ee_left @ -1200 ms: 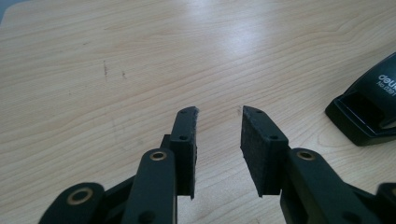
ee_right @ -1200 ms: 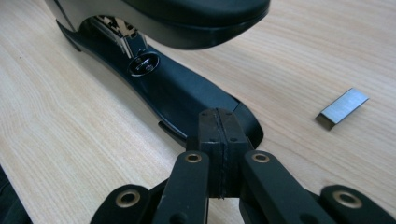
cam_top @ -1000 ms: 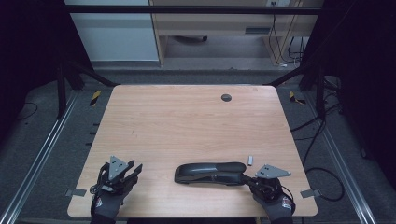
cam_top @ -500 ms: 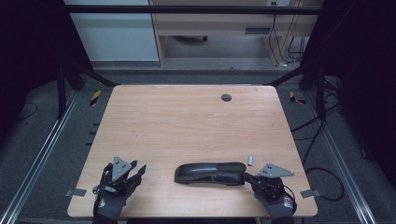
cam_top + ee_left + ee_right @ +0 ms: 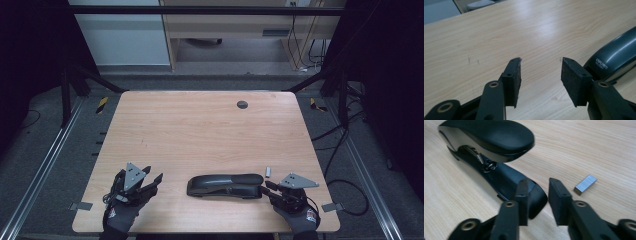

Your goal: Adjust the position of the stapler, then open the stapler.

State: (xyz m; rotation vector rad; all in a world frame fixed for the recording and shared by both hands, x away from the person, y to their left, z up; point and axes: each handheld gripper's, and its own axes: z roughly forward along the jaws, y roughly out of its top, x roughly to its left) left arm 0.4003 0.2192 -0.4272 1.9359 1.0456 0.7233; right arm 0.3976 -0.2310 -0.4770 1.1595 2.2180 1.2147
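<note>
A black and silver stapler (image 5: 225,185) lies near the table's front edge, its top arm raised off the base (image 5: 499,177). A short strip of staples (image 5: 267,172) (image 5: 585,184) lies just right of it. My right gripper (image 5: 264,187) (image 5: 539,181) sits at the stapler's right end. Its jaws have just been opening and stand apart, the base's tip showing in the gap, with no pad pressing on it. My left gripper (image 5: 152,175) (image 5: 541,60) hovers left of the stapler (image 5: 616,57). Its jaws have also just been opening, with nothing between them.
The wooden table (image 5: 200,130) has a small round grommet (image 5: 242,104) near its far edge. Metal rails run along both sides of the table on the floor. Cables trail on the floor at the right.
Both grippers' jaws have gone from shut to apart. The left gripper has lifted a little and shifted slightly towards the stapler. The right hand has stayed put.
</note>
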